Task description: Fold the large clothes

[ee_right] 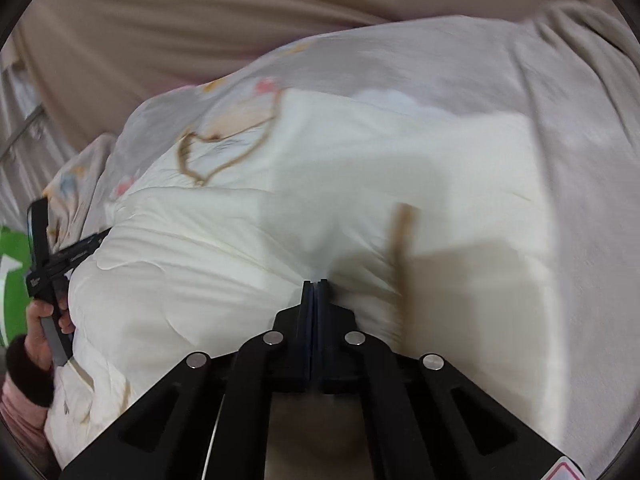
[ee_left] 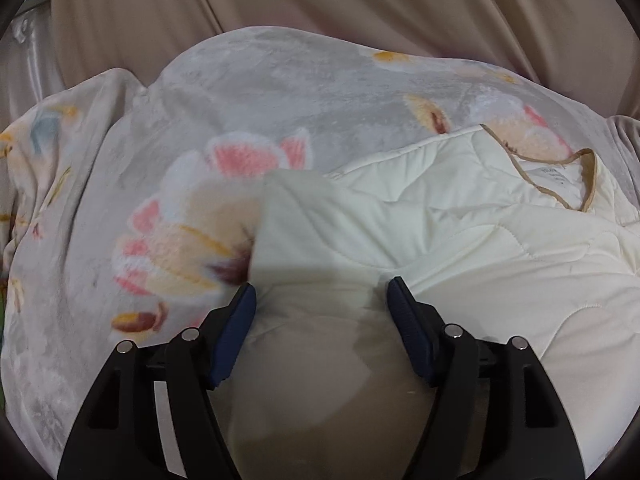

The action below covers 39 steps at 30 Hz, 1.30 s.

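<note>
Left wrist view: cream quilted padded garment with tan piping (ee_left: 460,216) spread over a grey plush floral blanket (ee_left: 240,120), beige curtain (ee_left: 280,8) behind. Left gripper (ee_left: 322,296) with jaws spread wide, straddling a turned-over cream flap, touching cloth at most, not pinching (probably lining up for a grab, or just let go, hard to say). Right wrist view: right gripper (ee_right: 316,282) clamped tight on a pinch of the same cream fabric near the tan trim strip (ee_right: 402,240), likely anchoring that edge for the fold. Blurry in spots. Hand (ee_right: 40,332) on the other tool's handle at far left.
</note>
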### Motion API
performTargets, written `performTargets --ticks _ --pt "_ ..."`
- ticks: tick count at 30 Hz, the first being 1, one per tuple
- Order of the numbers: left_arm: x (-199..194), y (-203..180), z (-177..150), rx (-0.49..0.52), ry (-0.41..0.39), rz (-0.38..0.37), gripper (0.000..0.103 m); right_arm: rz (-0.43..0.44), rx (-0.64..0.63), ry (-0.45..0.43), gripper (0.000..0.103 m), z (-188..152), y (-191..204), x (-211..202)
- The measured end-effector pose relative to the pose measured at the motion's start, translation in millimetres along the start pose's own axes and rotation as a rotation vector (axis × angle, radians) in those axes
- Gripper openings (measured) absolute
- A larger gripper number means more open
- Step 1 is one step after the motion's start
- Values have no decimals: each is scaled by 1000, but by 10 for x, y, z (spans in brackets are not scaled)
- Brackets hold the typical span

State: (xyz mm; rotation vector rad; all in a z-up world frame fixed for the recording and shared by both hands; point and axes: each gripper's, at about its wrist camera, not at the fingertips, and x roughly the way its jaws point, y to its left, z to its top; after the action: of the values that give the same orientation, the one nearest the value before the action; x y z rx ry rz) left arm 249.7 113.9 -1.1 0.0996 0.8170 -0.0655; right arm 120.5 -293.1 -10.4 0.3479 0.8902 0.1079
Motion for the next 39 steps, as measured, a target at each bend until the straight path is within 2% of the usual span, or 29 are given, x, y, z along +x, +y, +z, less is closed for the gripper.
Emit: performTargets --ticks 2,3,4,6,8,10,11,13,15,17,19,20,21,23,24,26,28,29,31,32,34,35,37,39 --pt "-157 26 -6 -15 -22 13 63 -7 40 -15 0 -75 -134 -188" --pt "-261 21 10 -19 -35 4 62 -61 57 -38 10 -107 -208 -328" --pt "-381 3 29 -26 -52 -26 62 -98 56 -71 16 -117 -242 -451" --pt "-634 -108 104 -26 -95 -92 62 -105 53 -116 19 -60 -293 -638" --pt "-870 -369 213 13 -131 -161 62 -109 76 -156 24 58 -330 -724" --pt "-1040 -716 315 56 -145 -244 63 -107 104 -200 38 184 -342 -765" --pt "-1083 -841 335 69 -143 -270 63 -100 116 -208 38 205 -362 -778" --pt "-1159 -1130 344 106 -140 -328 69 -43 140 -195 39 229 -331 -725" --pt "-1176 -1303 291 140 -138 -342 72 28 128 -159 39 152 -257 -663" --pt "-1107 -1458 173 186 -108 -350 72 63 104 -118 44 63 -184 -592" --pt "-996 -1612 47 222 -52 -367 72 96 91 -72 60 -20 -138 -455" --pt "-953 -1671 3 234 -31 -370 72 90 90 -49 61 -43 -129 -375" --pt "-918 -1722 -54 239 -13 -370 72 72 87 -10 60 -62 -115 -244" --pt "-851 -1818 -118 253 14 -354 72 56 41 21 19 -80 -33 -145" --pt "-821 -1844 -142 269 20 -336 72 64 3 12 6 -91 65 -197" --pt "-793 -1859 -214 298 14 -285 72 110 -87 -102 5 -142 275 -538" --pt "-706 -1803 -275 320 20 -226 72 85 -141 -169 5 -194 358 -760" --pt "-620 -1774 -317 318 37 -207 73 50 -148 -144 5 -217 327 -717" --pt "-505 -1752 -396 321 47 -196 73 -11 -118 19 4 -268 140 -321" --pt "-499 -1771 -421 332 39 -186 73 5 -94 79 3 -310 36 -153" --pt "-572 -1793 -426 350 27 -167 71 57 -41 75 4 -324 -73 -158" --pt "-631 -1788 -404 348 28 -181 70 49 -40 72 6 -284 -65 -236" --pt "-818 -1775 -286 326 21 -255 70 19 -52 -13 16 -163 -43 -496" --pt "-1008 -1819 -108 307 -32 -295 71 -17 -55 -84 17 21 -59 -657"
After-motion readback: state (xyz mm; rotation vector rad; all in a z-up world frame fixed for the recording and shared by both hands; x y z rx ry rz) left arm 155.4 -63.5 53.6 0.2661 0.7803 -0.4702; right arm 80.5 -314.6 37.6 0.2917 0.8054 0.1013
